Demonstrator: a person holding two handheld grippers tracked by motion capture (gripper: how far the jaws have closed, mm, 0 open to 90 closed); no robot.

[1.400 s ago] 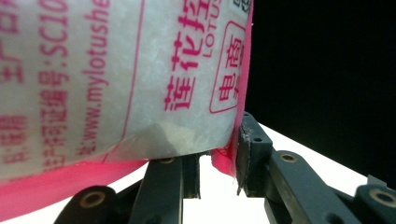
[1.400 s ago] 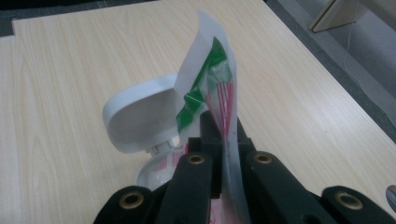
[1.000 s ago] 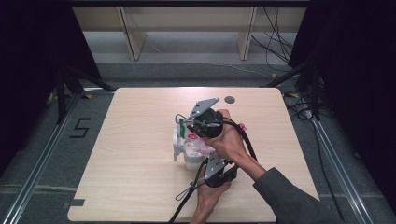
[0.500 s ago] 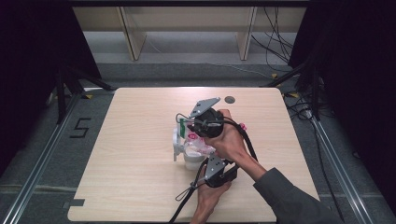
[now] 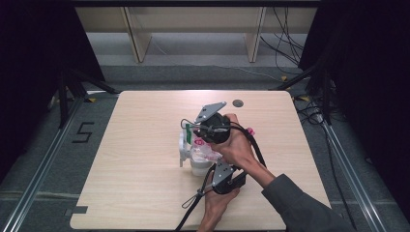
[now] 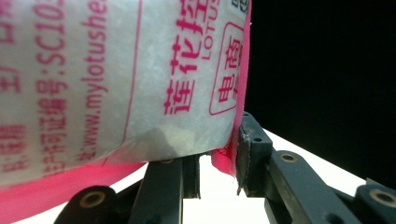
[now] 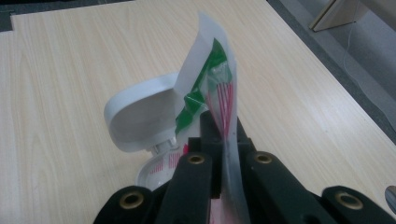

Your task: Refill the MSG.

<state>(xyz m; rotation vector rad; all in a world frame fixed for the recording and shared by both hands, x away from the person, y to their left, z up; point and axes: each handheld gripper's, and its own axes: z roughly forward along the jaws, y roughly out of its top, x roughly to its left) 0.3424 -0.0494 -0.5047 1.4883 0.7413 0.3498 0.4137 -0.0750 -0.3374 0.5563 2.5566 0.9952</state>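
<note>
A: Start at the right gripper [image 7: 223, 140]. Jaw condition?

B: Fully closed, clamped on the top edge of the plastic bag [image 7: 212, 88]. The film stands up past the jaw tips, showing a green patch and red stripes. In the high view the same right gripper [image 5: 202, 129] sits above the middle of the table [image 5: 135, 193], its grey plate tilted up and away from the person.

A: And the left gripper [image 6: 219, 161]?

B: Its jaws stand partly closed with the bag's pink lower seam [image 6: 224, 161] between them. The right-hand pad touches that seam; I cannot tell whether the other pad presses on it. The bag wall, white with pink printed lettering, rises directly above those jaws. In the high view the left gripper [image 5: 223, 175] sits below the right one, nearer the person, cable trailing toward the table's near edge.

A: What lies directly beyond the right jaw tips?

B: A white container [image 7: 154, 172] with its flip lid [image 7: 140, 116] standing open, just behind and below the pinched bag edge. The bag hangs over its mouth.

A: Farther out?

B: Bare light wood table on all sides. A small dark round spot [image 5: 237, 103] lies beyond the right gripper, near the far edge.
</note>
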